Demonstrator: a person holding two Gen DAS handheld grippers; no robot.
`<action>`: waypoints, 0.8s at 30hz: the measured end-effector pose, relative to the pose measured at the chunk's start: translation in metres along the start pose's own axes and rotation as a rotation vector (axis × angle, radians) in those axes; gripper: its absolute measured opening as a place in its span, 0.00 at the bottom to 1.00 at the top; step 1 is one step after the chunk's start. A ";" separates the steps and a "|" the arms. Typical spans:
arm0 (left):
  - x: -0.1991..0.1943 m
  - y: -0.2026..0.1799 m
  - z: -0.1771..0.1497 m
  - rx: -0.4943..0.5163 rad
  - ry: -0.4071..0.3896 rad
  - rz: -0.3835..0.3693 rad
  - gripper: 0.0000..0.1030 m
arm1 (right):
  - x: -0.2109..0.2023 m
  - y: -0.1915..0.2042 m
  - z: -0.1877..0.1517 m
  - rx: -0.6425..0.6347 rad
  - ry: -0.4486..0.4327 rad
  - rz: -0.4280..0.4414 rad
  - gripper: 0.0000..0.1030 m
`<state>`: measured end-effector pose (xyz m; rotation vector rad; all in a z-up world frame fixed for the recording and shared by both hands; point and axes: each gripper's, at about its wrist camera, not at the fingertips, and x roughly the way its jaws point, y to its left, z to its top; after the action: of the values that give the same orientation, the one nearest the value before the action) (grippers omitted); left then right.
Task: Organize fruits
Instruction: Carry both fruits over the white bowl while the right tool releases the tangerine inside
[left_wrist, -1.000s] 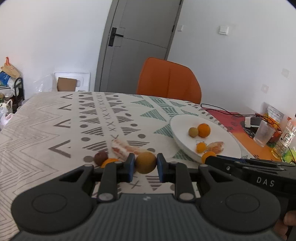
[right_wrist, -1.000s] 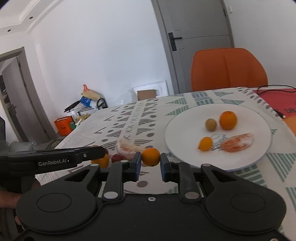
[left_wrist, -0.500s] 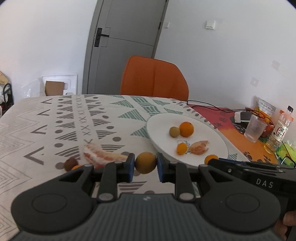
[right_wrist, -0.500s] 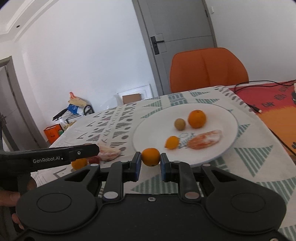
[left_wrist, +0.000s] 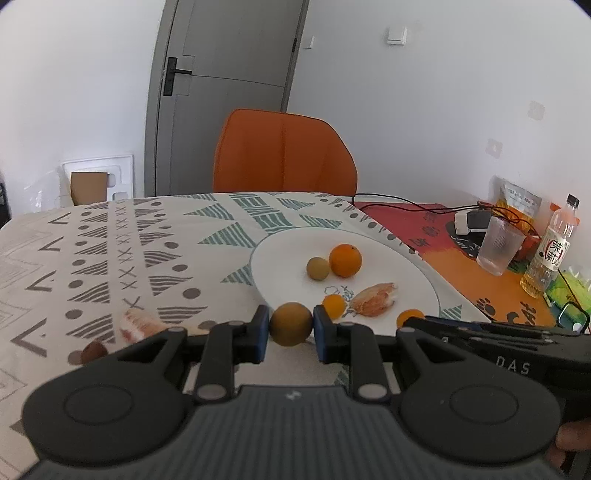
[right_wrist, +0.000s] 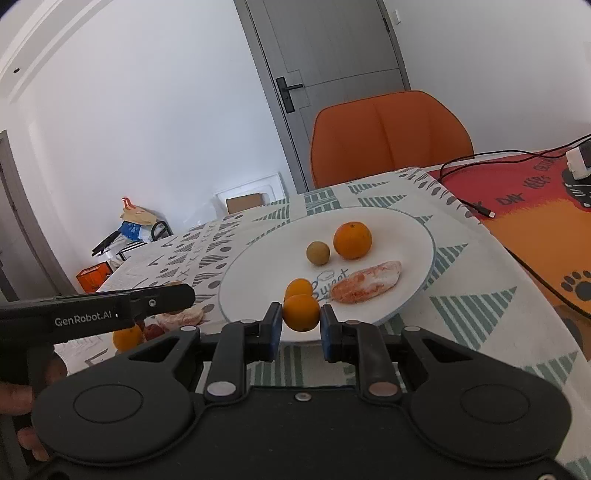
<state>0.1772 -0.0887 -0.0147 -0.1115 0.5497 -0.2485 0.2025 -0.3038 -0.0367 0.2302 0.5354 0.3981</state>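
My left gripper (left_wrist: 290, 332) is shut on a brownish-yellow round fruit (left_wrist: 290, 324), held just short of the near rim of the white plate (left_wrist: 413, 269). My right gripper (right_wrist: 301, 326) is shut on a small orange (right_wrist: 301, 312), held over the near rim of the plate (right_wrist: 417, 236). On the plate lie a large orange (right_wrist: 352, 240), a small brownish fruit (right_wrist: 317, 253), a small orange (right_wrist: 298, 287) and a peeled citrus piece (right_wrist: 365, 287). On the cloth to the left lie a peeled piece (left_wrist: 137, 328), a dark red fruit (left_wrist: 93, 351) and an orange (right_wrist: 127, 336).
The table has a patterned cloth (left_wrist: 110, 251). An orange chair (left_wrist: 284, 153) stands behind it. At the right are a glass (left_wrist: 499, 245), a bottle (left_wrist: 550, 249), a black cable (right_wrist: 476, 162) and a red-orange mat (right_wrist: 535, 199).
Both grippers have moved right and forward toward the plate, each still holding its fruit. The plate now looms larger, and the right gripper's orange is over its near rim.
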 end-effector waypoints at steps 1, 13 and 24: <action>0.002 -0.001 0.000 0.001 0.001 -0.001 0.23 | 0.001 -0.001 0.001 0.000 0.000 0.011 0.27; 0.024 -0.021 0.011 0.043 0.010 -0.025 0.23 | -0.011 -0.015 0.001 0.035 -0.008 -0.003 0.29; 0.023 -0.023 0.014 0.054 -0.010 0.023 0.73 | -0.015 -0.016 0.004 0.034 -0.013 -0.011 0.37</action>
<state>0.1992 -0.1167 -0.0102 -0.0540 0.5336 -0.2398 0.1978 -0.3251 -0.0314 0.2620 0.5302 0.3766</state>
